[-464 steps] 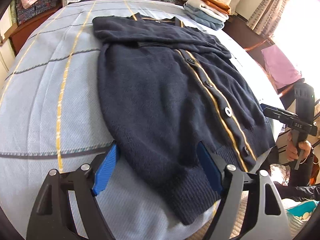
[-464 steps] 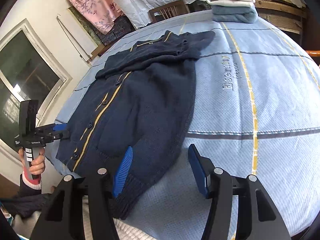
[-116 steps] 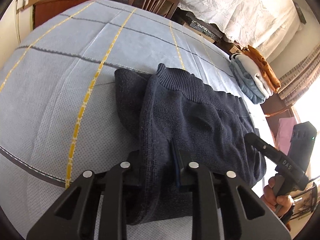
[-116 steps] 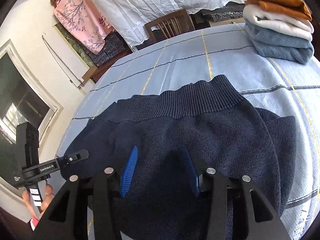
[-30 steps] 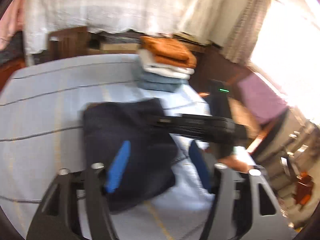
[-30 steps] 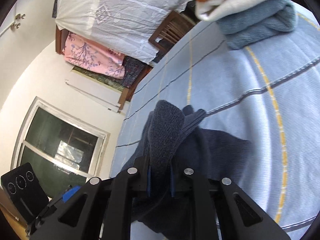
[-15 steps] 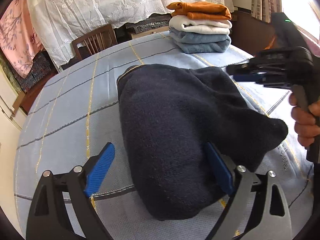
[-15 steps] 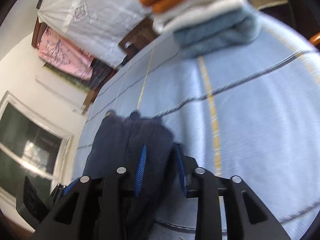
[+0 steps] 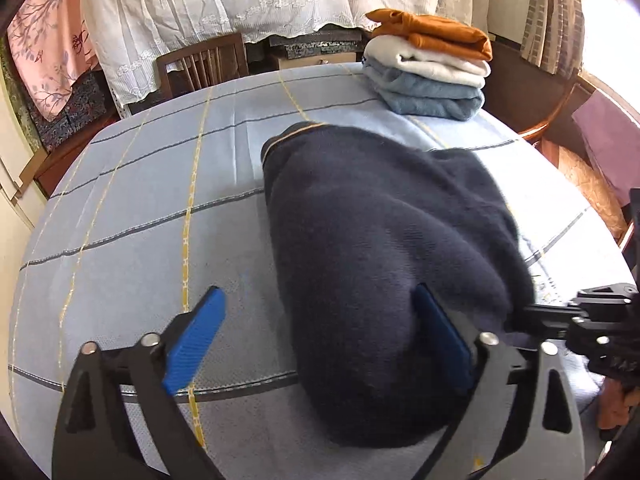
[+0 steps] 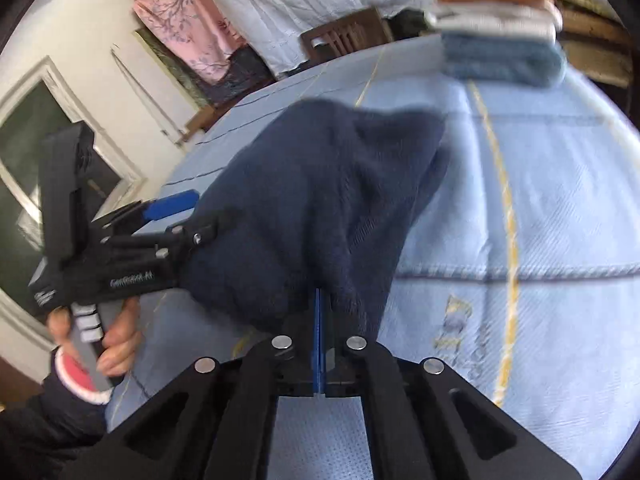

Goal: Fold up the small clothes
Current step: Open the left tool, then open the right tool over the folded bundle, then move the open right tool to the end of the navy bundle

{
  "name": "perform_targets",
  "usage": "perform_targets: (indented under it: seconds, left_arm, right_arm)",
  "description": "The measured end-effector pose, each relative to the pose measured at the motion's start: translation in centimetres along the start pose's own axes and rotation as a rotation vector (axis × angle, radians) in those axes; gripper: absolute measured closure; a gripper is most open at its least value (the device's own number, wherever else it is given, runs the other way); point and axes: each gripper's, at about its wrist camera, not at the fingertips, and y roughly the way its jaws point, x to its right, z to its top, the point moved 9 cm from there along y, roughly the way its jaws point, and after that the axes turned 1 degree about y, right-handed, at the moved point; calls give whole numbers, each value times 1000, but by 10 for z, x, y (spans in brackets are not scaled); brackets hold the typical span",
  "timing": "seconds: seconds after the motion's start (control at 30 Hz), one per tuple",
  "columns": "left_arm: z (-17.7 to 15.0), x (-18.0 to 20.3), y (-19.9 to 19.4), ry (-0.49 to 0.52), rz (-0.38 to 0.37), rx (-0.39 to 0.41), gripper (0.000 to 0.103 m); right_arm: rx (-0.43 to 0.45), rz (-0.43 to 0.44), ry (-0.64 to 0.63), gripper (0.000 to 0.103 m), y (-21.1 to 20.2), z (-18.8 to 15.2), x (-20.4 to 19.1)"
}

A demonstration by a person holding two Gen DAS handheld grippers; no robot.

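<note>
A: Looking folded, the navy cardigan sits mid-counter; the stack of 3 folded clothes lies far right.

B: Left claw is opening, unclamped; right claw is pressed together, holding nothing I can see. Stacking remains.

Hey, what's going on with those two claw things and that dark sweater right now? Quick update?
Left gripper opening wide around the navy sweater, not pinching it. Right gripper shut at its near edge. Sweater bundled on table. Nothing in the way.

The desk, covered by a light-blue cloth with yellow and grey stripes, carries a folded navy knit garment and, behind it, a stack of folded orange, white and blue clothes.
</note>
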Motion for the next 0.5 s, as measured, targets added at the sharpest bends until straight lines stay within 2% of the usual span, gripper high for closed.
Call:
perform_targets:
  seconds: [0.07, 0.13, 0.17, 0.2, 0.27, 0.37, 0.43, 0.5]
  left_arm:
    - [0, -1, 1, -10, -11, -6, 8]
    - [2, -1, -5, -36, -49, -5, 20]
    - [6, 1, -10, -49, -96, -6, 27]
    - [10, -2, -15, -60, -107, 1, 28]
    - [23, -12, -24, -70, -69, 38, 28]
    - [42, -28, -20, -102, -50, 40, 28]
    - [51, -36, -8, -114, -34, 18, 28]
    - [54, -46, 14, -124, 13, -20, 28]
  right_arm:
    - [-16, 13, 34, 103, -4, 0, 4]
    - [-15, 6, 38, 103, -7, 4, 4]
    - [-9, 4, 37, 103, -9, 6, 2]
    - [16, 5, 33, 103, -17, 15, -2]
    - [63, 5, 19, 97, -29, 35, -10]
    - [120, -29, 1, 97, -36, 70, -16]
    - [111, -42, 25, 97, -20, 92, -14]
    - [82, -74, 34, 97, 7, 106, -8]
